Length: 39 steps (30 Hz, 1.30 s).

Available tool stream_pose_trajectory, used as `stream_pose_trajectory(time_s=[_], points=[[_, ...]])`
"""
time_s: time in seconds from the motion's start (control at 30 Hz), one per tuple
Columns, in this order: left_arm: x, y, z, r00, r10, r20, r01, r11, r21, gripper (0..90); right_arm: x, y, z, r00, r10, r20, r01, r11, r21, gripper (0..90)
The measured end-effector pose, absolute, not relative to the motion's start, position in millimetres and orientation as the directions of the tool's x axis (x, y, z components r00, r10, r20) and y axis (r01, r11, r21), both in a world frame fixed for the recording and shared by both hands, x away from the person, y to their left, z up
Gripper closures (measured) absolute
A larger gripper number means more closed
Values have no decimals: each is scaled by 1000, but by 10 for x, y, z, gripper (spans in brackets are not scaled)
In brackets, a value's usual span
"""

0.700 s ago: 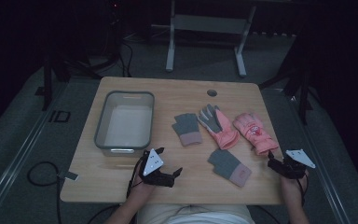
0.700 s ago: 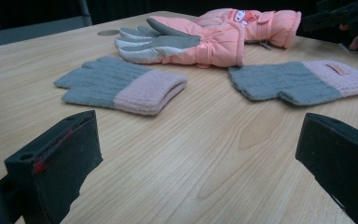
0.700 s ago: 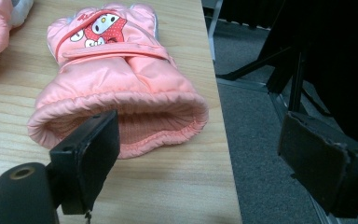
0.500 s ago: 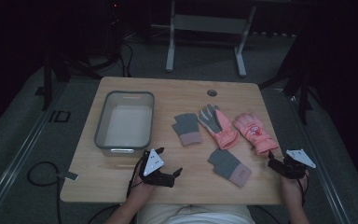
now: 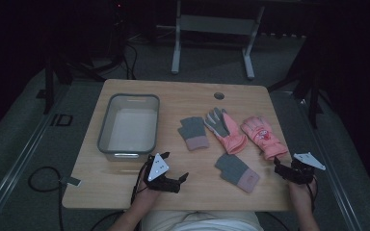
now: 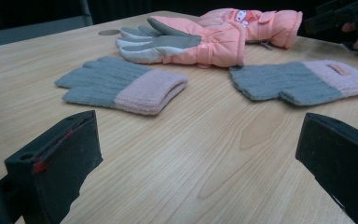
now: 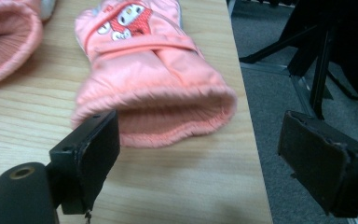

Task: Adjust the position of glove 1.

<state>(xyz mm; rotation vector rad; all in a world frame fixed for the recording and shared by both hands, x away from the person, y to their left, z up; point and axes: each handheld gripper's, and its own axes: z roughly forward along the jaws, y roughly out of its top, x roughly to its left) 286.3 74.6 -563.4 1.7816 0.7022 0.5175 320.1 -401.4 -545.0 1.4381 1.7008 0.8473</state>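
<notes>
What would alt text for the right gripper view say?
The open cuff of a pink glove lies on a wooden table just ahead of the right gripper, whose black jaws stand wide apart. Another pink cuff shows at far left.

No words, numbers or brand names can be read. The pink glove (image 7: 149, 74) just ahead of the right gripper (image 7: 200, 154) bears a cartoon face only.

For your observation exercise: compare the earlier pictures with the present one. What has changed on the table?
Nothing visibly changed: the left tool and right tool sit open where they were, and the four gloves and the bin lie as before.
</notes>
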Motion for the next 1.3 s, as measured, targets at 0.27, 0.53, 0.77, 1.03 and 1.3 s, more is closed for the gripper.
stream_pose_trajectory(time_s=[0.27, 0.53, 0.77, 1.03, 1.3], points=[[2867, 749, -5634, 729, 685, -7, 215, -219, 952, 0, 3218, -3885, -5195, -128, 985, -116, 462, 162, 872, 128], [2861, 743, -5634, 726, 687, -4, 213, -220, 952, 0, 3306, -3744, -5078, -163, 983, -88, 455, 154, 877, 128], [2866, 750, -5634, 724, 690, -17, 227, -215, 950, 0, 3393, -3572, -4886, -206, 975, -86, 442, 171, 881, 115], [2878, 765, -5634, 721, 692, -35, 243, -205, 948, 0, 3464, -3377, -4676, -263, 958, -113, 410, 217, 886, 115], [2870, 760, -5635, 731, 682, -31, 232, -205, 951, 0, 3502, -3043, -4550, -354, 925, -137, 386, 278, 879, 226]])
